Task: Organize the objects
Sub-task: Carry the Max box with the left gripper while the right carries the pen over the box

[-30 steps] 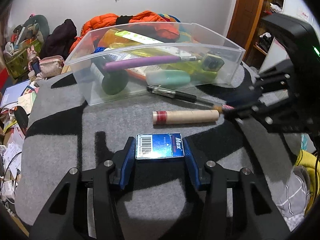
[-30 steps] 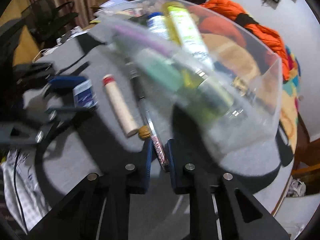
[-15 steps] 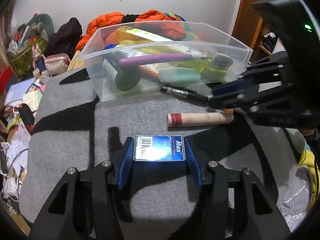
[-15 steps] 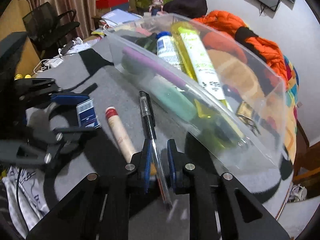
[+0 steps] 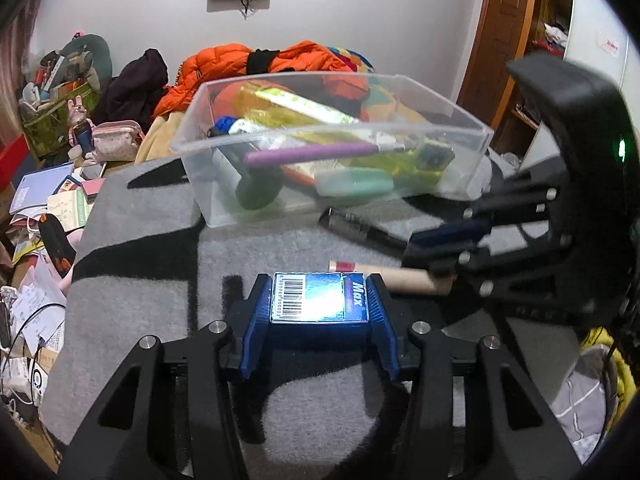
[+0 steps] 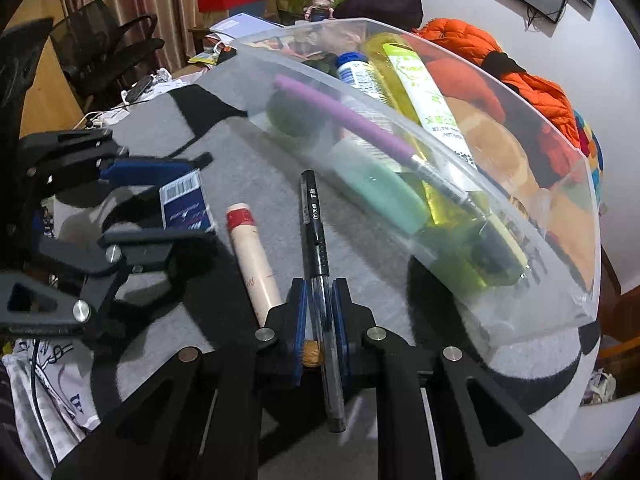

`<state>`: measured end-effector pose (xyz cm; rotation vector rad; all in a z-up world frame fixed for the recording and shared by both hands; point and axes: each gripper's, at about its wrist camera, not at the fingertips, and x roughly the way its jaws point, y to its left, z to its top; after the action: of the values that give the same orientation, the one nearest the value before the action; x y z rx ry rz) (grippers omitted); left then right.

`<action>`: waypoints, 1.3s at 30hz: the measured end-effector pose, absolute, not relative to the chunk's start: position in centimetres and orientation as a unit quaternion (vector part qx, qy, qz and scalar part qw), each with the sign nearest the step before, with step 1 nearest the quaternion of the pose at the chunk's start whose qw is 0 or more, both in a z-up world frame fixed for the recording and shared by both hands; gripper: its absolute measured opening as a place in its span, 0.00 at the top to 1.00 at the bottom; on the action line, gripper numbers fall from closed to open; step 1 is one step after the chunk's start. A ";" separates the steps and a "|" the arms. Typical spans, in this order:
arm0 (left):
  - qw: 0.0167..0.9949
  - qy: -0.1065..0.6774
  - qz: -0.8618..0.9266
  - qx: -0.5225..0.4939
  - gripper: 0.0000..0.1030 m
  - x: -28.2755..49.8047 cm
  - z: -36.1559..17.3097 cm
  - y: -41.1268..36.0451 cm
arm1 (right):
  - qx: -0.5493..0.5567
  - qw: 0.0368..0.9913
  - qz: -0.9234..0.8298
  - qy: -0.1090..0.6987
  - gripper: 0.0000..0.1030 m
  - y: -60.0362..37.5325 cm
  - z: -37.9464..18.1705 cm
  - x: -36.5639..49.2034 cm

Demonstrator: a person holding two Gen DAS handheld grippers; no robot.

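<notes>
Right claw (image 6: pixel 320 312) clenched on black pen (image 6: pixel 316 232), now gripping farther up barrel than before. Left claw (image 5: pixel 319 304) still grasping blue box (image 5: pixel 318 298); clear bin (image 5: pixel 460 120) unmoved.

Blue box (image 5: pixel 319 297), black pen (image 6: pixel 316 232), purple brush (image 5: pixel 308 155)

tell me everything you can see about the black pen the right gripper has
The black gel pen has an opaque black cap with white print and a clip, and a clear barrel showing a dark refill. The right gripper is shut on the barrel behind the cap. The pen points toward the clear plastic bin, beside the beige tube, above the grey blanket.
</notes>
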<state>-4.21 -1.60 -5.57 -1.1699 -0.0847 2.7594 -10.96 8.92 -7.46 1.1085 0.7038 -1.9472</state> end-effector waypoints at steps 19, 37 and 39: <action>0.057 -0.056 0.936 -0.342 0.54 -4.6 -1.1 -3.2 | 0.385 0.366 -0.823 0.201 0.93 12.7 -3.8 -9.5; 0.045 -0.065 0.948 -0.308 0.54 -8.2 1.8 -3.4 | 0.304 0.343 -0.882 0.106 0.93 15.7 3.4 -11.4; 0.044 -0.066 0.947 -0.310 0.54 -8.9 1.8 -3.5 | 0.303 0.341 -0.883 0.107 0.93 15.5 3.7 -12.3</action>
<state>-8.85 -3.55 1.77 -0.9471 -0.2005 2.8960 -12.28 15.50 3.66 0.7888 0.2782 -2.2971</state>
